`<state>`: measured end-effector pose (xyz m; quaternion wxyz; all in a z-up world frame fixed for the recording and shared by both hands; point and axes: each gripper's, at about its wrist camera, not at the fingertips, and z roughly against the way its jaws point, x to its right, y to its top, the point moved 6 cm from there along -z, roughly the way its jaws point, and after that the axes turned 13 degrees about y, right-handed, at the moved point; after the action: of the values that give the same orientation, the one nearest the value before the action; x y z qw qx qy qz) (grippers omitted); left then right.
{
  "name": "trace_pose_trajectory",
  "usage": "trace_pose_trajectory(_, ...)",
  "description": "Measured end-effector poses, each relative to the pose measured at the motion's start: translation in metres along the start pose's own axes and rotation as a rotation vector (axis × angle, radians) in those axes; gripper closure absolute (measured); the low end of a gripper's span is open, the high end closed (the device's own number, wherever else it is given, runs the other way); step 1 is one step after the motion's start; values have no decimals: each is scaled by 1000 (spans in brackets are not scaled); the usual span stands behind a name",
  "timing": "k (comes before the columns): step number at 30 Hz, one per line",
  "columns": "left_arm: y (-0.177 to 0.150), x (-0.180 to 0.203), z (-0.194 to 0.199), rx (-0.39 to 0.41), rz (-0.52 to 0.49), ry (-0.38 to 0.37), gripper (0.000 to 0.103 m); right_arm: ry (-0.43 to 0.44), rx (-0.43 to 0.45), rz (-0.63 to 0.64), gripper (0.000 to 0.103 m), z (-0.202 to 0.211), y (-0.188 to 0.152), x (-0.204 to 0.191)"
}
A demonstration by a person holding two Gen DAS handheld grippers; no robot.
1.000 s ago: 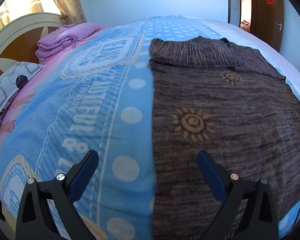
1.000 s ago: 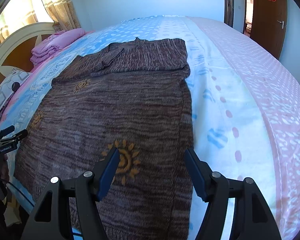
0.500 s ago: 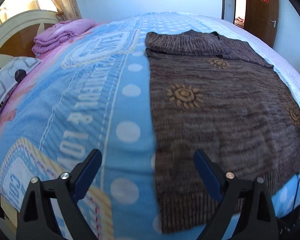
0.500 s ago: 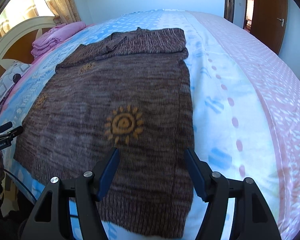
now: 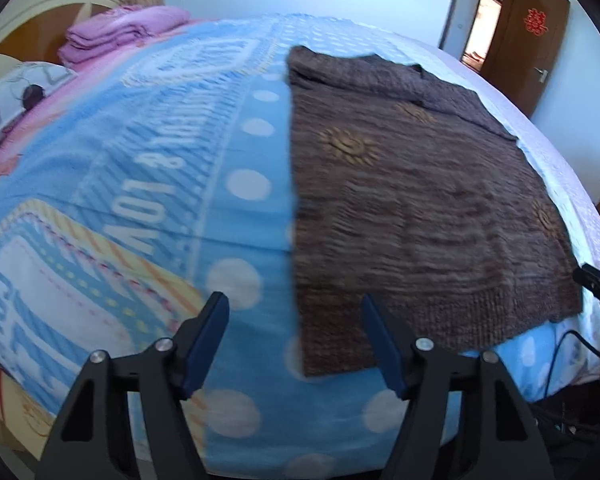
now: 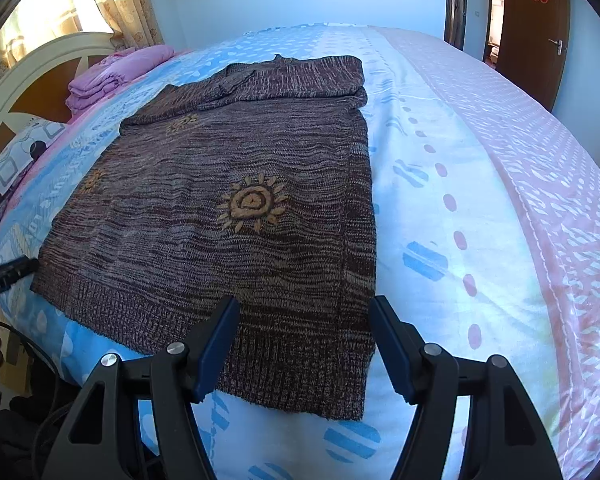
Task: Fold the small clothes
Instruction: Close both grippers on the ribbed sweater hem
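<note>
Sweater (image 6: 228, 216) lies flat on the bed (image 6: 480, 200); your left hand-held gripper (image 5: 296, 344) has just narrowed over its near-left hem corner, nothing pinched; right hand-held gripper (image 6: 304, 344) spread, empty.

Left wrist view motion-blurred, so the lettering on the bed cover (image 5: 140, 184) and the knit of the brown sweater (image 5: 420, 208) beside it smear; the other gripper (image 5: 598, 294) beyond the sweater's hem corner is cut by the frame edge, jaws unseen; sweater sleeves folded under the collar end, hidden.
</note>
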<state>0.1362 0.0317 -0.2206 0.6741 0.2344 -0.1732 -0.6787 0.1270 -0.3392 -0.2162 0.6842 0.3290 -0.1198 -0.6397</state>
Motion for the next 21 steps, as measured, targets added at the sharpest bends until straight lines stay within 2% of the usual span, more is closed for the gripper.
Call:
trace_pose_trajectory(1, -3, 4, -3, -15, -2, -12, 37, 0, 3, -1, 35, 1, 0, 0)
trace_pose_trajectory(3, -6, 8, -4, 8, -17, 16, 38, 0, 9, -9, 35, 2, 0, 3)
trace_pose_trajectory(5, -9, 14, -2, 23, -33, 10, 53, -2, 10, -16, 35, 2, 0, 6)
trace_pose_trajectory(7, -11, 24, 2, 35, -64, -27, 92, -5, 6, -29, 35, 1, -1, 10)
trace_pose_trajectory(10, -12, 29, 7, 48, -89, -32, 94, 12, -2, -57, 35, 1, -3, 15)
trace_pose_trajectory(16, -2, 16, 11, 59, -39, -59, 94, 13, -2, -99, 35, 10, -10, 27)
trace_pose_trajectory(21, 1, 12, 13, 60, -21, -78, 94, 24, -41, -87, 35, 5, -23, 22)
